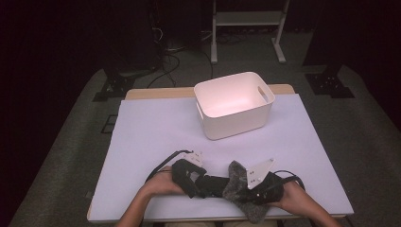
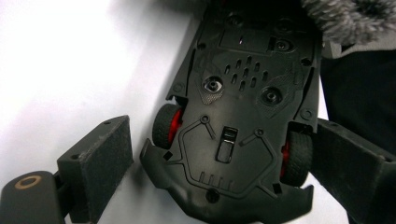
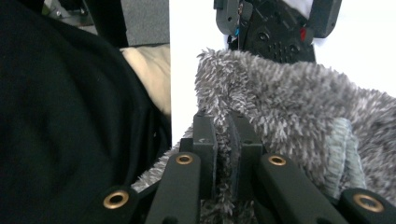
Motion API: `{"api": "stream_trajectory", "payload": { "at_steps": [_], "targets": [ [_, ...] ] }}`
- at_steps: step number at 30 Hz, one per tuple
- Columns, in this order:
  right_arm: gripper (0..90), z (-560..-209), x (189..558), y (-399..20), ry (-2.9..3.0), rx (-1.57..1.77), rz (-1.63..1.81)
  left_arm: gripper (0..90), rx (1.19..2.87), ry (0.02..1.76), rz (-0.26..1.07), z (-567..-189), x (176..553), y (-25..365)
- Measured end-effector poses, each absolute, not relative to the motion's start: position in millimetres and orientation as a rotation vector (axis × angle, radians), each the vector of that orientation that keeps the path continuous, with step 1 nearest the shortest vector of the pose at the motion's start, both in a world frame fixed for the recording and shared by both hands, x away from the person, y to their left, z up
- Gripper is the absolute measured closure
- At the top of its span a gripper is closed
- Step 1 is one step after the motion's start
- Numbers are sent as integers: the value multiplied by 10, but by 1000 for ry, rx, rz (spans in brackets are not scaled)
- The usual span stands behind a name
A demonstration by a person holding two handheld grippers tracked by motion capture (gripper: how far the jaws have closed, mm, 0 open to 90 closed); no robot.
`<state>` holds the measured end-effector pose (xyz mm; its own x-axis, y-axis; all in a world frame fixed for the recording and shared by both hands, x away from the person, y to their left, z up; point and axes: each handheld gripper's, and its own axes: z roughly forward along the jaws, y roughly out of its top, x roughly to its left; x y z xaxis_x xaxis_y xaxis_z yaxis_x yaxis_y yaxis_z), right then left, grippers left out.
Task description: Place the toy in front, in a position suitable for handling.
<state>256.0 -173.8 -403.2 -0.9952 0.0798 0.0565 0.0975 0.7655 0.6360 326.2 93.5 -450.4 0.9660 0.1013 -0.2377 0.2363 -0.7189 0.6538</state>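
Hands at the near edge of a white-covered table (image 1: 142, 132) work a black toy car (image 2: 238, 116) into, or out of, a fuzzy grey sock (image 3: 299, 107) — which of the two cannot be told from this moment alone. The car lies upside down, its underside and red-hubbed wheels facing up, its far end under the fluffy cuff. The left gripper (image 2: 224, 158) has its jaws spread on either side of the car's near end; the left-hand pad stands clear of the wheel, the other sits right beside the opposite wheel, with contact too close to call. The right gripper (image 3: 223, 140) has its jaws pressed together on a fold of the sock's cuff, pinching the pile between the pads. A white bin (image 1: 234, 104) with cut-out handles stands well apart toward the far side of the mat, nothing visible inside it.

Judged from the spread left jaws, the step in hand is a release or regrip of the car while the right holds the sock's mouth. The next move likely calls for a fresh, firm hold across the car's body, with the cuff kept taut so the pile does not snag the wheels
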Motion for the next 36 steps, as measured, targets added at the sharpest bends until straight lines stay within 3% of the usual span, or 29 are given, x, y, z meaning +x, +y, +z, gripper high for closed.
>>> {"api": "stream_trajectory", "payload": {
  "at_steps": [6, 11, 14, 19, 26, 36],
  "targets": [
    [818, -4058, 2517, -1735, -2924, -141, -1057, 86, 2374, 205, -171, -4519, 3194, 943],
    [818, -3974, 2584, -1804, -2876, -210, -1168, 185, 2382, 121, -127, -4519, 3119, 963],
    [818, -3942, 2640, -1796, -2862, -238, -1205, 189, 2385, 114, -112, -4520, 3099, 959],
    [817, -3858, 2868, -1598, -2861, -252, -1229, 195, 2392, 69, -42, -4520, 3047, 952],
    [816, -4061, 2954, -1303, -2934, -171, -1037, 196, 2377, 66, -10, -4516, 3023, 947],
    [816, -4054, 2943, -1839, -2980, -330, -981, 200, 2370, 51, 45, -4495, 2993, 927]
  ]
}}
